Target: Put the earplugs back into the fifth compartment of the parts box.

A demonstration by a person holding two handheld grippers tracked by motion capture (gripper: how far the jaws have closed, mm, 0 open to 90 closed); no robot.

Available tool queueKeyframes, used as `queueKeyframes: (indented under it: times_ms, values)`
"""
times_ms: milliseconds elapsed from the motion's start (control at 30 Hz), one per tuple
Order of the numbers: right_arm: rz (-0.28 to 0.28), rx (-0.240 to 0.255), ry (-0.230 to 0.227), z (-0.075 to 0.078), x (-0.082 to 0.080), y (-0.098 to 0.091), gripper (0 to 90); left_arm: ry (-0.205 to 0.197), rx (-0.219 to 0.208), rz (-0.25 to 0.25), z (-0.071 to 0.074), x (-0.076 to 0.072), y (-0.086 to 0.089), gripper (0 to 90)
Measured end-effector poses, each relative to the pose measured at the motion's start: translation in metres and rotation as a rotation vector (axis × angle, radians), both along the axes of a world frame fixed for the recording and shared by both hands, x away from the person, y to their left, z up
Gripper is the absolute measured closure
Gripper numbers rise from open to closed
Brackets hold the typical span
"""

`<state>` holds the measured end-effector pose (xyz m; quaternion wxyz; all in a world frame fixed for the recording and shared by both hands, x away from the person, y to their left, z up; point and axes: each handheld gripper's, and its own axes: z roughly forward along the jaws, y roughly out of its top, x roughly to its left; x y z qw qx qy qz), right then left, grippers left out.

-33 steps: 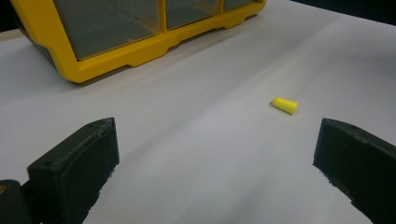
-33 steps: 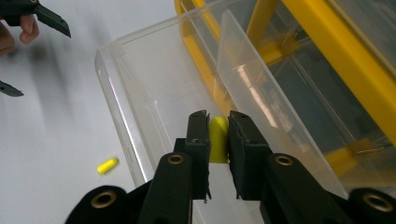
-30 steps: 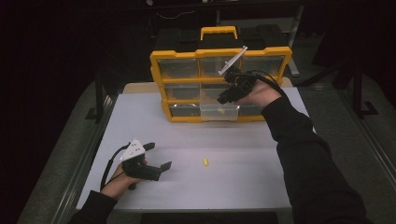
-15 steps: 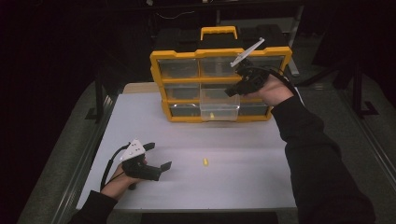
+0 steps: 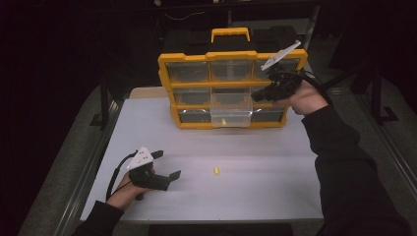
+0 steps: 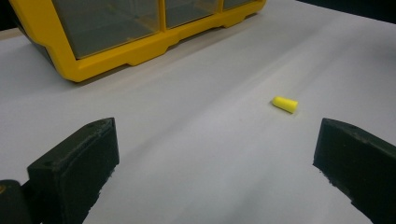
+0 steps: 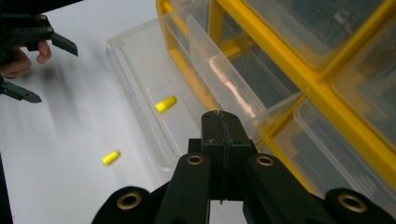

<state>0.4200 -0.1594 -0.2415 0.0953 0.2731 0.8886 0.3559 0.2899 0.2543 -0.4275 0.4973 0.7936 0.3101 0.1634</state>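
One yellow plug (image 7: pixel 166 103) is already lodged in the pulled-out drawer (image 5: pixel 231 118); the second plug (image 5: pixel 216 170) awaits pickup from the desk (image 5: pixel 275 167) — left tool (image 5: pixel 166 164) held apart, right tool (image 5: pixel 259 97) pressed together, empty.

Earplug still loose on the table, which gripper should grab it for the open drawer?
Left, probably. The left gripper rests on the table, jaws open and facing the loose earplug. The right gripper is shut, empty, up by the organizer above the open drawer.
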Motion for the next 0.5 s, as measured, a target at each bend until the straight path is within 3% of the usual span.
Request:
queueKeyframes:
  times_ms: [267,500]
  values:
    - [-0.014,0.005,0.018,-0.016,-0.006,-0.011,88.0,0.000,0.000,0.000,0.000,0.000,0.000,0.0]
    - [-0.019,-0.001,0.029,-0.032,-0.012,-0.016,75.2,0.002,0.001,0.000,0.000,0.000,0.000,0.0]
